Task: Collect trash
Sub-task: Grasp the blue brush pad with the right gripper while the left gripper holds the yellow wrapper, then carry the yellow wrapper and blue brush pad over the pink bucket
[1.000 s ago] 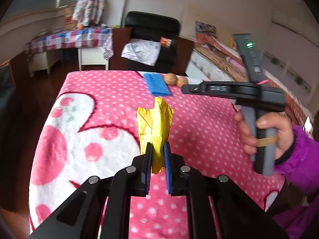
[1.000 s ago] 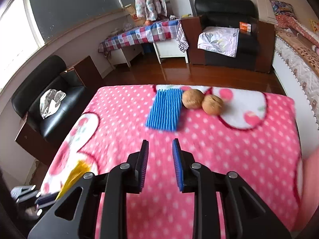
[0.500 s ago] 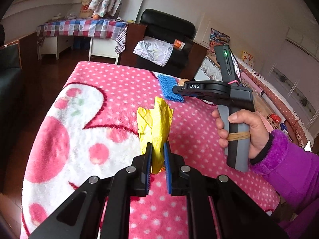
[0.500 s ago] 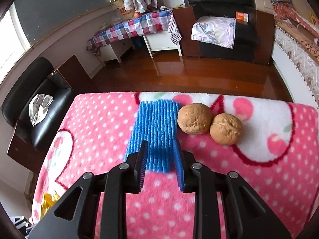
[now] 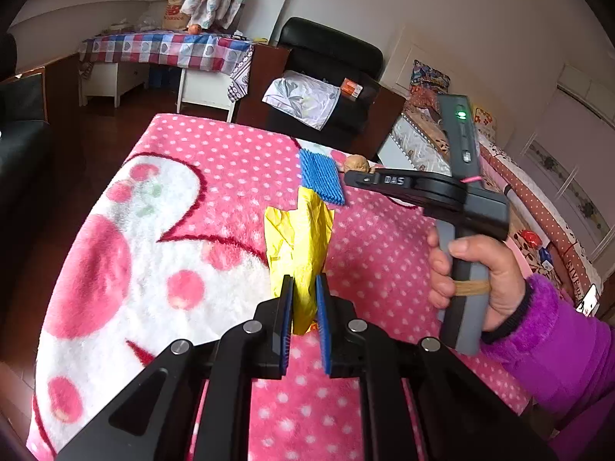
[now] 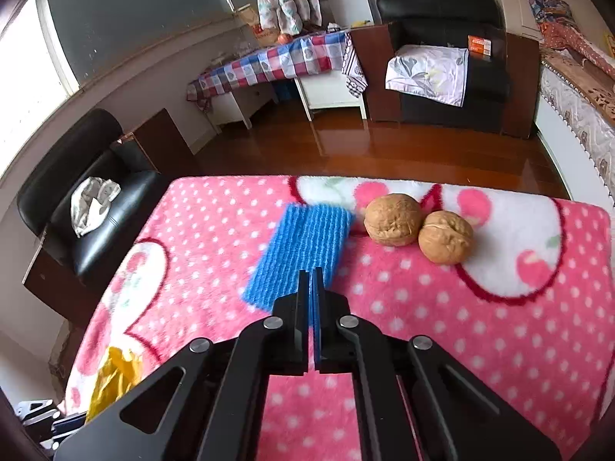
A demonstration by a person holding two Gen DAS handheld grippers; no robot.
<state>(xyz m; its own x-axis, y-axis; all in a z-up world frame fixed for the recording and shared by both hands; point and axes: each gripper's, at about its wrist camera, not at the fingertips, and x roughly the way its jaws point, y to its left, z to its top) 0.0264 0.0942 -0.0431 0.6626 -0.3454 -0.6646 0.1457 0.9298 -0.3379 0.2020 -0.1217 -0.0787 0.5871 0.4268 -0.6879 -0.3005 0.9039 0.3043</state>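
My left gripper [image 5: 305,292] is shut on a crumpled yellow plastic bag [image 5: 300,242] and holds it upright above the pink dotted blanket [image 5: 215,176]. The bag also shows in the right wrist view [image 6: 115,380] at the lower left. My right gripper [image 6: 311,276] is shut, its fingertips at the near edge of a blue ribbed mat [image 6: 303,253]; whether it pinches the mat I cannot tell. The mat [image 5: 321,178] also shows in the left wrist view, with the right gripper's fingers [image 5: 357,180] beside it. Two walnuts [image 6: 392,219] [image 6: 446,236] lie right of the mat.
The blanket [image 6: 499,345] covers a small table with its far edge just beyond the walnuts. Around it stand a black armchair [image 6: 442,57], a black seat [image 6: 77,211] on the left, a checked-cloth table [image 6: 276,65] and a bed [image 5: 538,192] on the right.
My right gripper moved forward to the blue mat and closed from open. My left gripper kept hold of the yellow bag and turned slightly.
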